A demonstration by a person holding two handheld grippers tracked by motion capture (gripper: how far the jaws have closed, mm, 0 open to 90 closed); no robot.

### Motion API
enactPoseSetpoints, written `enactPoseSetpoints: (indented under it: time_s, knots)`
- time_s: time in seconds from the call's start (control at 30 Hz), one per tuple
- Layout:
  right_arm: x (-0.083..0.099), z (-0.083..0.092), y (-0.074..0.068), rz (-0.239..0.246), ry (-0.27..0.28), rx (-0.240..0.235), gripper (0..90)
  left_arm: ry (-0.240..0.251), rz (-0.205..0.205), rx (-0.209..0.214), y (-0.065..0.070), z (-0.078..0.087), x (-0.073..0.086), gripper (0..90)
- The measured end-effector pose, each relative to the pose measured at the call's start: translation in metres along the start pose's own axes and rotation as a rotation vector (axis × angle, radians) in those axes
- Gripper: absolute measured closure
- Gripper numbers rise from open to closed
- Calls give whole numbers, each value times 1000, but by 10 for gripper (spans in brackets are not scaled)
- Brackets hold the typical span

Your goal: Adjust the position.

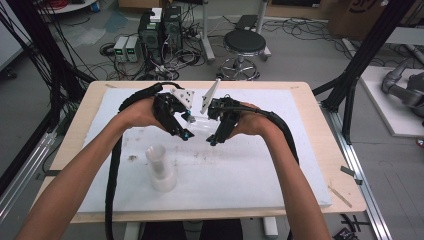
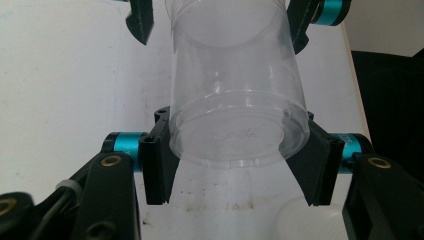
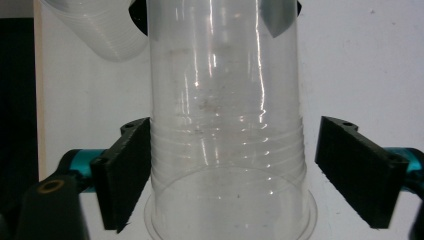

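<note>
Cup (image 1: 202, 121), clear plastic, hangs in the air between the two claws above the far middle of the table (image 1: 310, 150), its long axis running roughly level from nine o'clock to three o'clock in the high view. Its closed base points toward the left claw (image 1: 183, 126), whose pads are clamped on that base end (image 2: 235, 135) from both sides. Its open rim end points toward the right claw (image 1: 216, 134), whose pads stand apart: the left-hand pad (image 3: 125, 170) touches or nearly touches the wall, the other (image 3: 360, 167) is clear of it with a gap. A stack of clear cups (image 1: 161, 169) stands upright on the white mat (image 1: 260, 175) at about seven o'clock from the held cup, well apart. The mat is bare toward five o'clock, with open room before the near table edge.
</note>
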State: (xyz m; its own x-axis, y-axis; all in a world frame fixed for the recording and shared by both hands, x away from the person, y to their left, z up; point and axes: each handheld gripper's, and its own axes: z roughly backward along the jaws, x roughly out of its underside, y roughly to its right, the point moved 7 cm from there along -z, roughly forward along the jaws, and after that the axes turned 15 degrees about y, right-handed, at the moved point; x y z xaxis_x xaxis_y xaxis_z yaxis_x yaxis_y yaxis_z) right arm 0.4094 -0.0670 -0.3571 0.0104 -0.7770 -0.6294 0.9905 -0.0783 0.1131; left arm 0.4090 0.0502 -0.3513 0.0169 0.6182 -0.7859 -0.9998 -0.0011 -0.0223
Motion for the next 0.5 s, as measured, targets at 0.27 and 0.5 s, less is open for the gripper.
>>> enactPoseSetpoints:
  time_s: [0.27,0.5]
  knots:
    - [-5,4,-1,2,70,-14,130,5,7,-3,1,2,2,422]
    - [-13,25,3,-36,252,-5,130,56,7,-30,-3,14,9,424]
